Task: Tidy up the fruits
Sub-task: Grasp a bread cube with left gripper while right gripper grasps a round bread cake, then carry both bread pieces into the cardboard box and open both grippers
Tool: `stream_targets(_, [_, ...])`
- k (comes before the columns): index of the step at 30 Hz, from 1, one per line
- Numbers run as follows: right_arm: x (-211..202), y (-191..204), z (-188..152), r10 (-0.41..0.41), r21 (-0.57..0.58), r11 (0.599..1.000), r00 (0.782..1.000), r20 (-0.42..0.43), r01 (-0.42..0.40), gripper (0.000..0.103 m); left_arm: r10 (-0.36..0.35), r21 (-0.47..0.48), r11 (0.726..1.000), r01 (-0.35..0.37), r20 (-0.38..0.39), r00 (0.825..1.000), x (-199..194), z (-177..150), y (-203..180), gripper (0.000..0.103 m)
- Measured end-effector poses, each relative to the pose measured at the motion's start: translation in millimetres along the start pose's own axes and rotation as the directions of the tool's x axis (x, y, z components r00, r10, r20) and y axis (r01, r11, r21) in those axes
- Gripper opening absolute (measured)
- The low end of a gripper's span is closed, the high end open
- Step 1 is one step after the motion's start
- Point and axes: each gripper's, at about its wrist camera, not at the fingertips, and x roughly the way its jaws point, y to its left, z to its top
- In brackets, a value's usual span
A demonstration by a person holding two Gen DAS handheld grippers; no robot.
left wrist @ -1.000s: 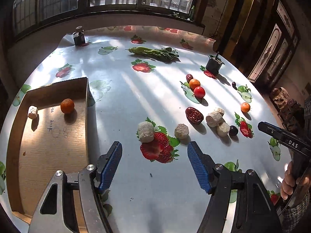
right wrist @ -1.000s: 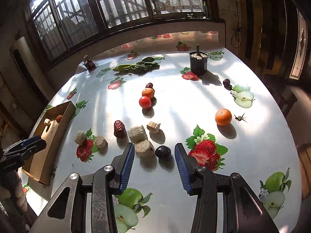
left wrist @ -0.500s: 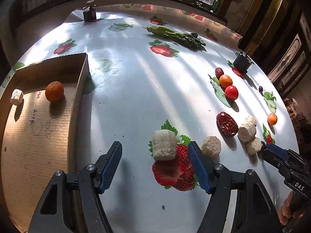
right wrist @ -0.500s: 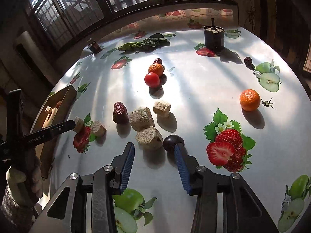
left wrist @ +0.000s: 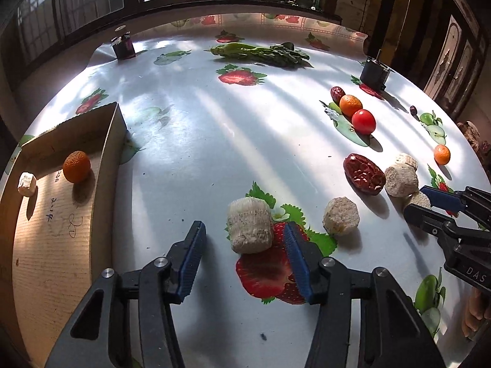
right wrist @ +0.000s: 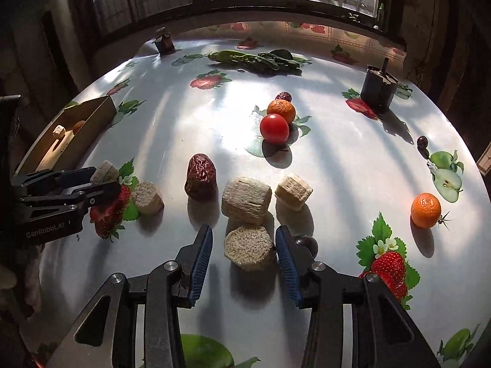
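My left gripper (left wrist: 242,253) is open on the flowered table (left wrist: 214,141), its blue pads on either side of a pale, ridged chunk (left wrist: 250,229); the chunk sits closer to my right-hand pad. My right gripper (right wrist: 244,256) is open too, its pads flanking another pale chunk (right wrist: 249,247), with a dark plum (right wrist: 305,242) just behind the right pad. To grip well, I judge I should centre each chunk between the pads before closing (the left one is off-centre), squeeze on the flat sides, and keep the plum out of the pinch. The cardboard box (left wrist: 104,165) at far left already holds an orange (left wrist: 76,166) and a small pale chunk (left wrist: 27,184). Half a second ago both grippers were farther back; each has moved forward so its chunk now sits between the pads.
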Motion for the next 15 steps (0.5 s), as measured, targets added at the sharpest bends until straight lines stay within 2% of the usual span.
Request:
stream_targets(1, [0, 1, -1, -0.013, -0.002, 1.000, 1.000, 0.000, 0.013, 0.041, 0.005, 0.012, 1.000, -0.005, 0.010, 1.000, -2, -1, -1, 0.026])
stream_targets(2, [-1, 1, -2, -0.025, -0.005, 1.000, 1.000, 0.002, 0.025, 0.036, 0.002, 0.013, 1.000, -0.002, 0.011, 1.000, -3, -2, -1, 0.026])
stream_targets(7, [-12, -2, -6, -0.005, 0.039, 0.999, 1.000, 0.012, 0.004, 0.036, -0.030, -0.034, 0.999, 0.031, 0.028, 0.999, -18, -3, 6, 0.026])
stream_targets(15, [-61, 14, -6, 0.048, 0.059, 0.997, 0.996, 0.075, -0.053, 0.036, -0.113, -0.078, 0.989, 0.123, 0.121, 0.986, -90, -7, 30, 0.026])
